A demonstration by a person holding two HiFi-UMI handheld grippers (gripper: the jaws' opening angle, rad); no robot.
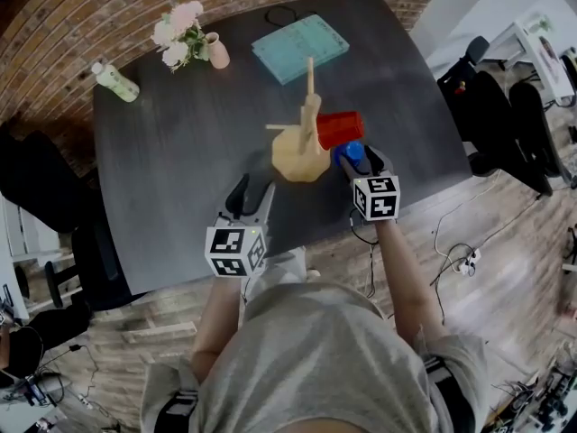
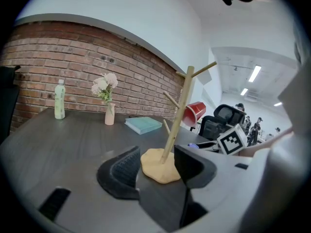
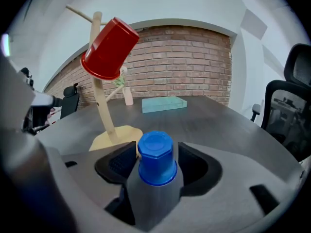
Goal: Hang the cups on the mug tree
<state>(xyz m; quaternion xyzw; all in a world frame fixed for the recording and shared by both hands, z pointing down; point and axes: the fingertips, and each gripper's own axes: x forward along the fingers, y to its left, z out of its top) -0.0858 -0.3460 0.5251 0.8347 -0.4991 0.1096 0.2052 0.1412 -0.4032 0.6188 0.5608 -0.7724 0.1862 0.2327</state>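
The wooden mug tree (image 1: pixel 309 106) stands on its tan base near the dark table's (image 1: pixel 171 170) front edge. A red cup (image 1: pixel 340 129) hangs mouth-down on a branch to its right, also seen as the red cup (image 3: pixel 109 47) in the right gripper view. My right gripper (image 1: pixel 356 159) is shut on a blue cup (image 3: pixel 156 154), held base-up between the jaws just right of the tree base. My left gripper (image 1: pixel 252 192) is open and holds nothing, a short way in front of the tree base (image 2: pixel 160 166).
A teal book (image 1: pixel 300 48), a pink vase of flowers (image 1: pixel 185 39) and a pale green bottle (image 1: pixel 115 81) sit along the table's far side. Black office chairs (image 1: pixel 505 124) stand to the right, and a brick wall runs behind the table.
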